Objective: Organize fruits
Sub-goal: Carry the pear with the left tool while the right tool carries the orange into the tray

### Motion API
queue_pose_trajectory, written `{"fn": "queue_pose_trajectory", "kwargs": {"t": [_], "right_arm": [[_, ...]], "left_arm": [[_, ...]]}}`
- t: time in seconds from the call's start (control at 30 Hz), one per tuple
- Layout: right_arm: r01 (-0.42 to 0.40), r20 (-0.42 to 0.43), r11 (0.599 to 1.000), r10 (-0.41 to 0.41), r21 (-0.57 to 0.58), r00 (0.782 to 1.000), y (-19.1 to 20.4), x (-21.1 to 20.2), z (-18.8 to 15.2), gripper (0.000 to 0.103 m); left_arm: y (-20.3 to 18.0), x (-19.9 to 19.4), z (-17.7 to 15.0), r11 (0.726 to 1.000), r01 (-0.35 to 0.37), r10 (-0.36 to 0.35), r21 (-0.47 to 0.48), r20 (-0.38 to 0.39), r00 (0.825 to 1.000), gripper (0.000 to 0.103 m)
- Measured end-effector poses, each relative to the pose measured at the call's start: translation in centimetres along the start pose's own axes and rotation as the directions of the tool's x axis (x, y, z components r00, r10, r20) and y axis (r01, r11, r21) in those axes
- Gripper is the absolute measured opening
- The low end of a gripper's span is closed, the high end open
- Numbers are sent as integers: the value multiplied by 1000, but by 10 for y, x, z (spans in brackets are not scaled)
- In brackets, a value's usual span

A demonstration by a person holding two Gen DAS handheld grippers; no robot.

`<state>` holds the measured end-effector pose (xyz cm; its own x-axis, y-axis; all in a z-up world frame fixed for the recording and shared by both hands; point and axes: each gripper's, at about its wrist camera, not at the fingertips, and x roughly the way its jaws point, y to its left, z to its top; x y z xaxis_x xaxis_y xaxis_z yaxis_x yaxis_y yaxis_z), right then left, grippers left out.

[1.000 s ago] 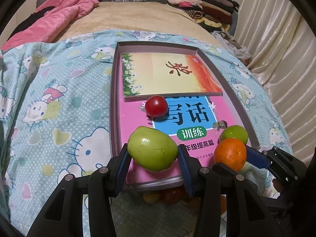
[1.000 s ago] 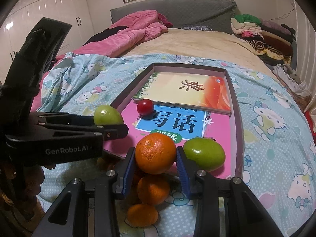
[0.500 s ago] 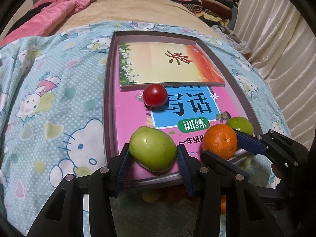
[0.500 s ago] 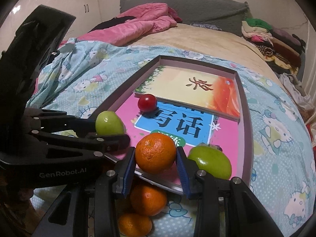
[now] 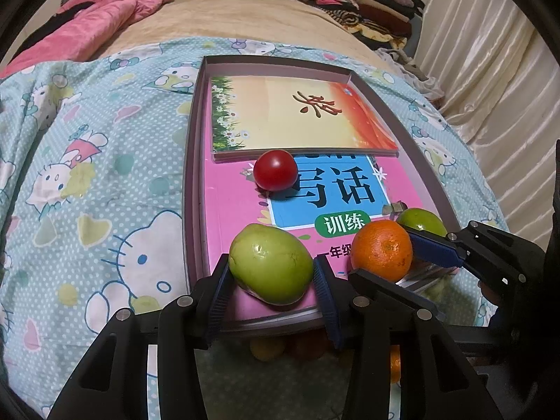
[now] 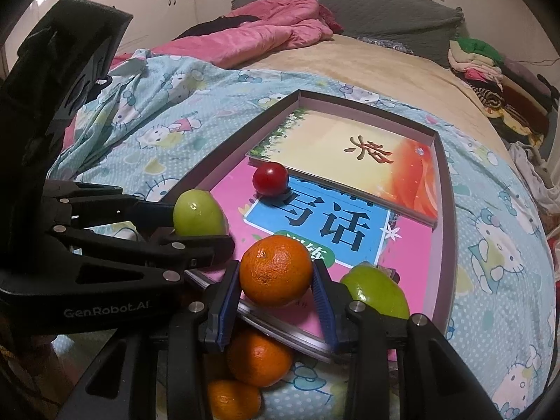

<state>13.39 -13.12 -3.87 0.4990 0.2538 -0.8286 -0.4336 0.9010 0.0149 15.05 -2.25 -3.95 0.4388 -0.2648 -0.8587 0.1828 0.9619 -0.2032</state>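
Since a second ago the right tool (image 6: 276,292) has carried its orange (image 6: 275,270) inward over the tray (image 6: 443,245) edge, closer to the left tool (image 5: 271,288); the left view barely shifts. Both fruits now hang over the pink book (image 5: 241,217), judged ready for set-down. Left tool clenched on the green fruit (image 5: 270,267), blue pads at both flanks. Right tool likewise clamps the orange. A tomato (image 5: 275,174) and a second green fruit (image 6: 376,292) already lie in the tray.
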Motion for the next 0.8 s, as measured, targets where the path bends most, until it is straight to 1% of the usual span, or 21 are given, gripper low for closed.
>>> {"fn": "queue_pose_trajectory", "kwargs": {"t": [0.47, 0.8], "right_arm": [[21, 9, 1000, -21, -1, 1000, 1, -1, -1, 40], [16, 17, 1000, -16, 7, 1000, 0, -2, -3, 40]], "left_arm": [[1, 0, 0, 1000, 3, -3, -5, 3, 1000, 48], [1, 0, 0, 1000, 4, -4, -4, 1, 1000, 48]]}}
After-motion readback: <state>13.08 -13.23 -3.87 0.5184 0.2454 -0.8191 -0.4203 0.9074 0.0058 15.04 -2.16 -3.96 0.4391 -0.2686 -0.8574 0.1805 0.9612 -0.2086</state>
